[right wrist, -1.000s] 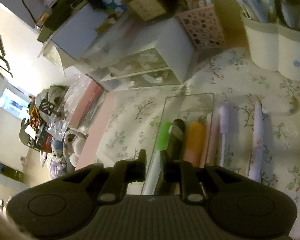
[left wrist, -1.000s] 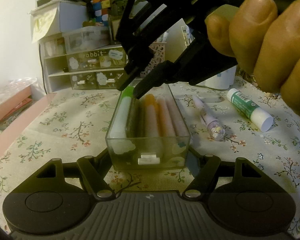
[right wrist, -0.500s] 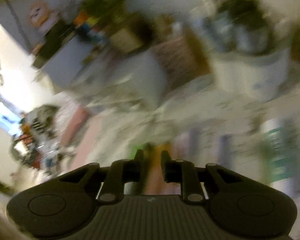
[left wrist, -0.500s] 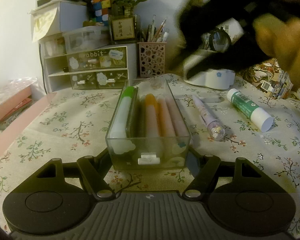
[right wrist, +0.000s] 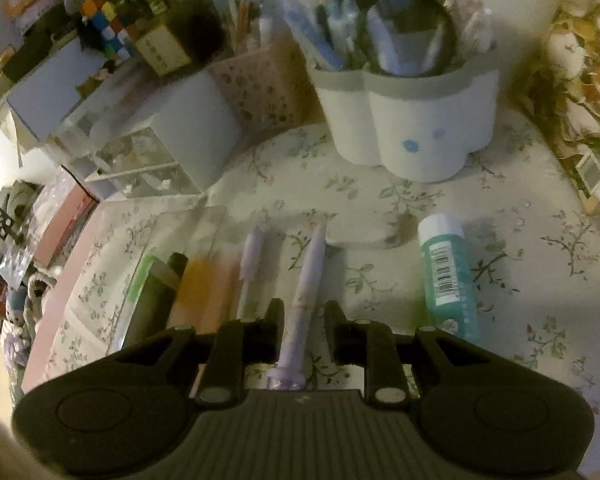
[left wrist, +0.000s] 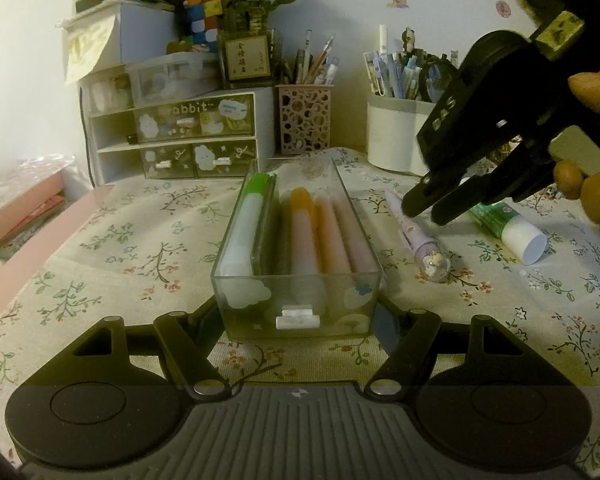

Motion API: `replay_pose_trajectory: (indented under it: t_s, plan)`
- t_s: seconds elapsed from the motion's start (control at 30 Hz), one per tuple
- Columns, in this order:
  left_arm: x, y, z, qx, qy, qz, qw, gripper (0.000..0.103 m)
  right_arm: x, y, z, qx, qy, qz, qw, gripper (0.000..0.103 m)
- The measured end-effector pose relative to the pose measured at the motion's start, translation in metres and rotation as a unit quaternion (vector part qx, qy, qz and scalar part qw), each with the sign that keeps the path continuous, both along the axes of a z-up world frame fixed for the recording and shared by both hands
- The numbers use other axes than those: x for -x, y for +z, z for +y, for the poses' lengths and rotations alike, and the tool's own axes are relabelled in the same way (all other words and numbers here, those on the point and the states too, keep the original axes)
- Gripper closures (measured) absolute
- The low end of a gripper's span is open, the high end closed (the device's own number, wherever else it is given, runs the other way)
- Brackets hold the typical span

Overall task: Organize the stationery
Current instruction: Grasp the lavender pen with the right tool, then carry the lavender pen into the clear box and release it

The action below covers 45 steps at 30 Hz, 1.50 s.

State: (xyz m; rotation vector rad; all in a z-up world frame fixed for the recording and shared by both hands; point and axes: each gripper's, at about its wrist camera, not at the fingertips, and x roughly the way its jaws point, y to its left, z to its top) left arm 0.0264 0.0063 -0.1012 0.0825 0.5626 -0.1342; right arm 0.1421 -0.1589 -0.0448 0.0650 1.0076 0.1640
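My left gripper [left wrist: 300,314] is shut on the near end of a clear box [left wrist: 296,280], one finger on each side wall. In the box lie a green-capped marker [left wrist: 248,220], a dark pen and orange and pink markers [left wrist: 300,224]. To the right of the box, a purple pen [left wrist: 416,236] lies on the floral cloth. My right gripper [right wrist: 304,310] hangs tilted down over the purple pen [right wrist: 310,272]. Its jaws are spreading, the pen lies between them, and the pads do not touch it. The right gripper [left wrist: 425,214] shows a hand on it. Further right lies a green glue stick [right wrist: 448,276].
A white pen holder [right wrist: 416,136] full of pens stands behind the purple pen. A pink perforated holder [left wrist: 304,120] and a small drawer unit [left wrist: 180,140] line the back. The glue stick [left wrist: 516,232] lies close to the right gripper. Pink boxes [left wrist: 16,216] sit off the left edge.
The right gripper has left the box, where it stood over the dark pen, and swung right to over the purple pen; its jaws stand wider. The left gripper and box have not moved.
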Motion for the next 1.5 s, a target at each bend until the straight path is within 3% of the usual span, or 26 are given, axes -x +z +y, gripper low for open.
replay_pose_trajectory:
  t_s: [0.23,0.4,0.83,1.1,1.5]
  plan:
    - [0.0,-0.001,0.0,0.0,0.0,0.0,1.0,0.031,-0.007,-0.013,0.012,0.014,0.009,0.013,1.0,0.083]
    - [0.0,-0.001,0.0,0.0,0.0,0.0,1.0,0.031,-0.008,-0.013,0.014,0.018,0.006,0.013,1.0,0.09]
    - [0.0,-0.001,0.0,0.0,0.0,0.0,1.0,0.031,0.005,0.014,0.0,-0.124,-0.044,0.004,0.991,0.091]
    - [0.0,0.0,0.0,0.0,0.0,0.0,1.0,0.031,0.008,0.021,0.01,-0.19,-0.059,0.028,0.98,0.091]
    - [-0.001,-0.001,0.001,0.0,0.0,0.0,1.0,0.03,0.007,0.014,0.036,-0.158,-0.045,0.039,0.986,0.09]
